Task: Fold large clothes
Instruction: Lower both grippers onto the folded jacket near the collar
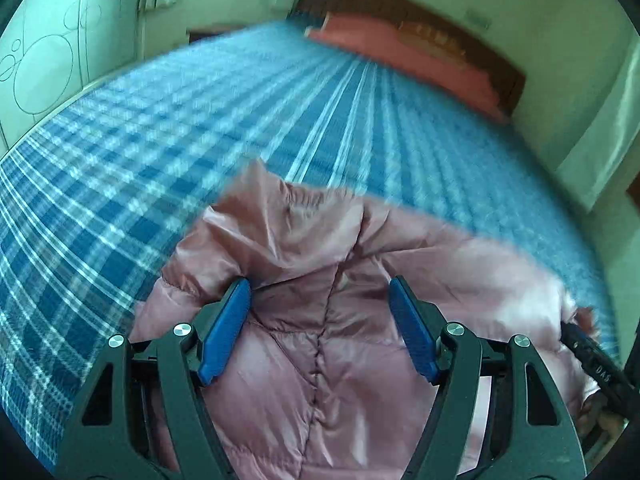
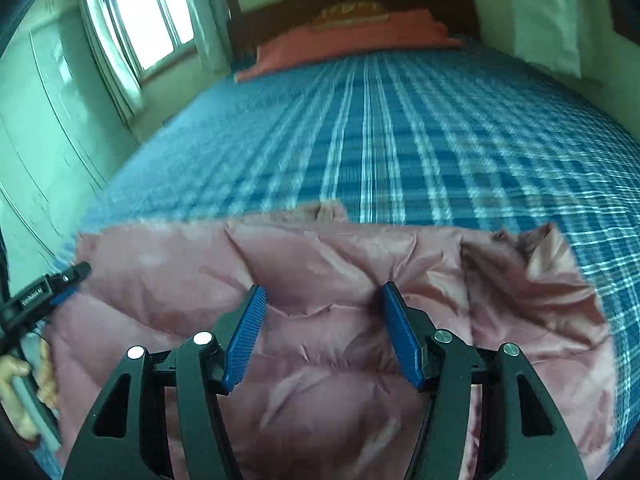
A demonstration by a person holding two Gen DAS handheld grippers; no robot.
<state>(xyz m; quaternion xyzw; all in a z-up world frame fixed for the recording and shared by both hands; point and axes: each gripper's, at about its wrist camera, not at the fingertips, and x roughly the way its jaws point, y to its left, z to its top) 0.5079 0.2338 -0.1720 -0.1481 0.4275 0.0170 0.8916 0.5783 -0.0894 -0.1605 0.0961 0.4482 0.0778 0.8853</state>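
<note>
A pink quilted puffer jacket [image 1: 320, 288] lies spread on the near end of a bed with a blue plaid sheet [image 1: 160, 128]. My left gripper [image 1: 320, 286] hovers open over the jacket's middle seam, its blue pads [image 1: 226, 328] apart with nothing pinched. In the right wrist view the same jacket [image 2: 320, 280] fills the foreground. My right gripper [image 2: 322, 294] is open above its puffy panels, gripping nothing. The left gripper's tip [image 2: 60, 284] shows at the jacket's left edge, and the right gripper's tip [image 1: 588, 356] at its right edge.
A red pillow [image 2: 352, 40] rests against the dark wooden headboard [image 2: 360, 0] at the far end of the bed. A window with curtains [image 2: 140, 20] and a pale wardrobe [image 1: 40, 60] stand on the left. A hand [image 2: 16, 376] holds the left gripper's handle.
</note>
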